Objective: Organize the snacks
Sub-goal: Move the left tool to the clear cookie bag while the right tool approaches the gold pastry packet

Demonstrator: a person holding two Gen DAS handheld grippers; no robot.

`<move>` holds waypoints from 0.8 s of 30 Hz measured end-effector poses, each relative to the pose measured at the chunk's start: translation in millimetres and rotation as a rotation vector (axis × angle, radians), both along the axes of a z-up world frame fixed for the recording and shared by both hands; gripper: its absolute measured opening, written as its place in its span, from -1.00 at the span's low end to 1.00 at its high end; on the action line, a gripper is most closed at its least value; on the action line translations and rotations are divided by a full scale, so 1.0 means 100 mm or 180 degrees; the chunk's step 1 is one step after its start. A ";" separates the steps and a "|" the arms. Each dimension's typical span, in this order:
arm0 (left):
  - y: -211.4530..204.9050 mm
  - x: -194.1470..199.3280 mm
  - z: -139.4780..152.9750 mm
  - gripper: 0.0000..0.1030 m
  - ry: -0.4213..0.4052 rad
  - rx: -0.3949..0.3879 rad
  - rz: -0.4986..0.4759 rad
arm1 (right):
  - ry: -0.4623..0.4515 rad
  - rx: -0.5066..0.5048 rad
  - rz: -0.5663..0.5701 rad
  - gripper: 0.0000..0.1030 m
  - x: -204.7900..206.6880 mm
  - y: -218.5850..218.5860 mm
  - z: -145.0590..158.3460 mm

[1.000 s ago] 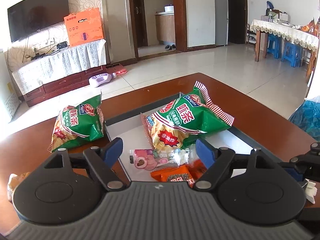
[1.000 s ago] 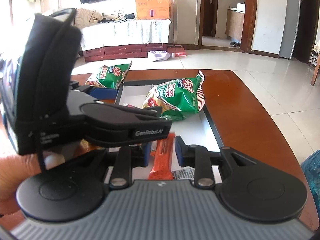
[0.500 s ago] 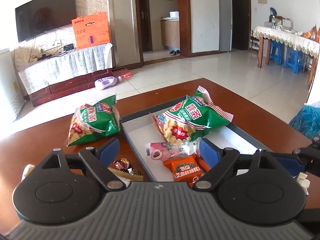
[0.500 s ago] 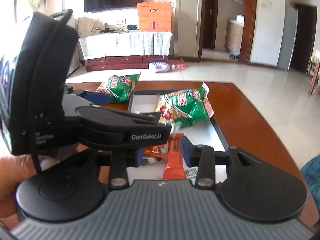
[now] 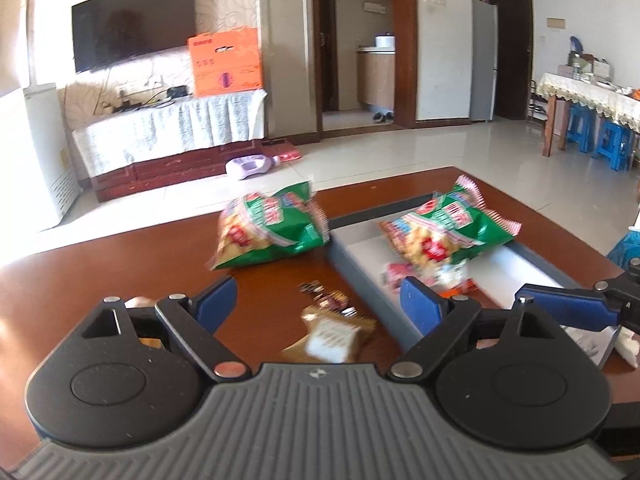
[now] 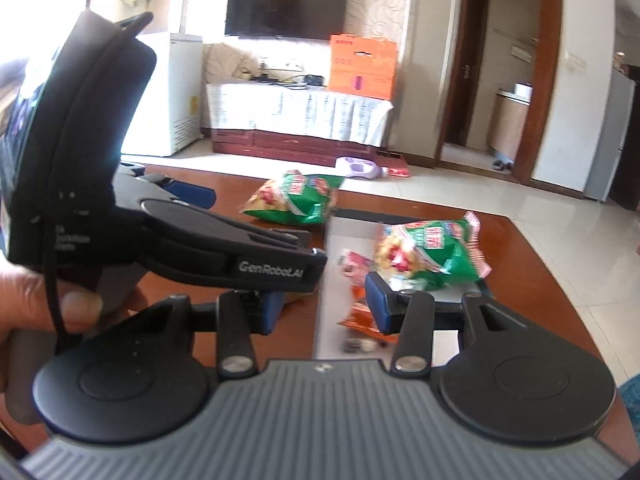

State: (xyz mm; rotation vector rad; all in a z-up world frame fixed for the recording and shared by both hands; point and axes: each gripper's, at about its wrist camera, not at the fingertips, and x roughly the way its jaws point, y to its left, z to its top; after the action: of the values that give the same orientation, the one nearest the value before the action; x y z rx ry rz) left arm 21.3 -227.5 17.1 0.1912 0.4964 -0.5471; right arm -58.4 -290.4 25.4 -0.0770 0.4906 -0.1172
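My left gripper stands wide open low over the brown table. A small gold-brown snack packet lies on the wood between its fingers, untouched. Beyond it a green chip bag rests on the table, and a second green bag lies in the grey tray with a pink packet. My right gripper hangs over the tray's near end, its jaws opening. An orange snack bar lies loose by its right finger. The left gripper's black body fills that view's left side.
A hand holds the left gripper. White paper lies at the table's right edge. On the floor beyond are a purple bottle, a covered TV cabinet with an orange box, and blue stools.
The right jaws have parted from the orange bar, which now lies loose in the tray. The left gripper has swung left off the tray, bringing the gold-brown packet between its fingers.
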 end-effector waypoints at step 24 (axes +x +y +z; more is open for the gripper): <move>0.69 0.47 -0.30 0.78 0.0121 0.0006 0.0364 | 0.0460 0.0098 0.0019 0.00 0.80 0.29 -0.52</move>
State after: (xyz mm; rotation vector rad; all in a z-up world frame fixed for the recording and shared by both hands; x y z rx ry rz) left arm 68.2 -158.1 -13.1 0.1535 0.5416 -0.4392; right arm 21.5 -261.7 -26.1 -0.0571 0.6363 -0.0986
